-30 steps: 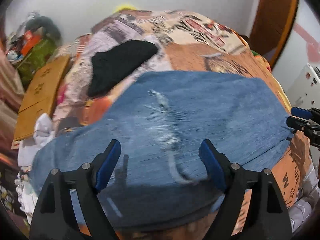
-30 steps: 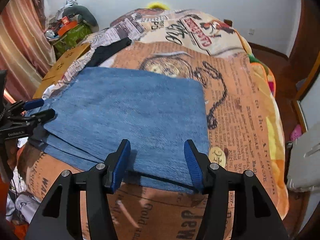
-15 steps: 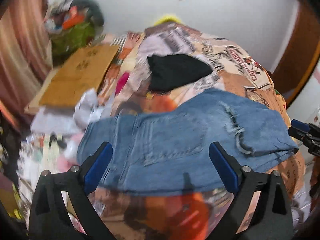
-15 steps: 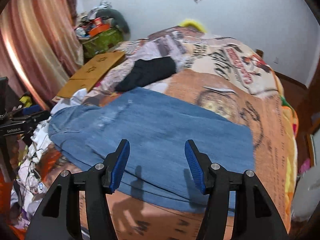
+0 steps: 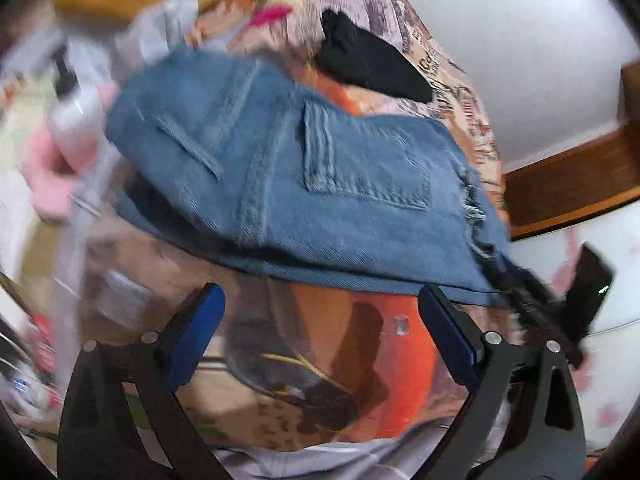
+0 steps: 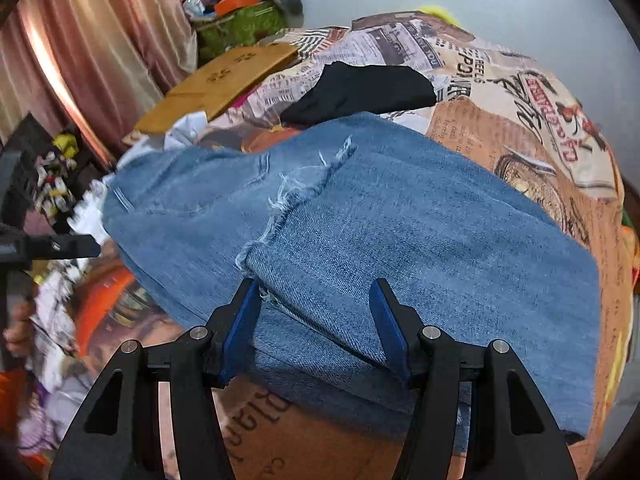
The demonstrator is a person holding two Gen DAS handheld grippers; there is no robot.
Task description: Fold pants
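Both tongs have swung toward the jeans' (image 6: 400,216) waist end. Left tongs (image 5: 320,332) gape empty just short of the folded jeans' edge; right tongs (image 6: 316,324) stand half-open, unclamped, over denim. Bedspread (image 6: 480,80) reads "POWER".

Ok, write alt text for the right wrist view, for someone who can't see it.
Folded blue jeans with a frayed hem lie on a bed covered by a newspaper-print blanket, and the right gripper hangs open over their near edge. A black garment lies beyond the jeans, with a flat cardboard sheet and pink curtains to the left.
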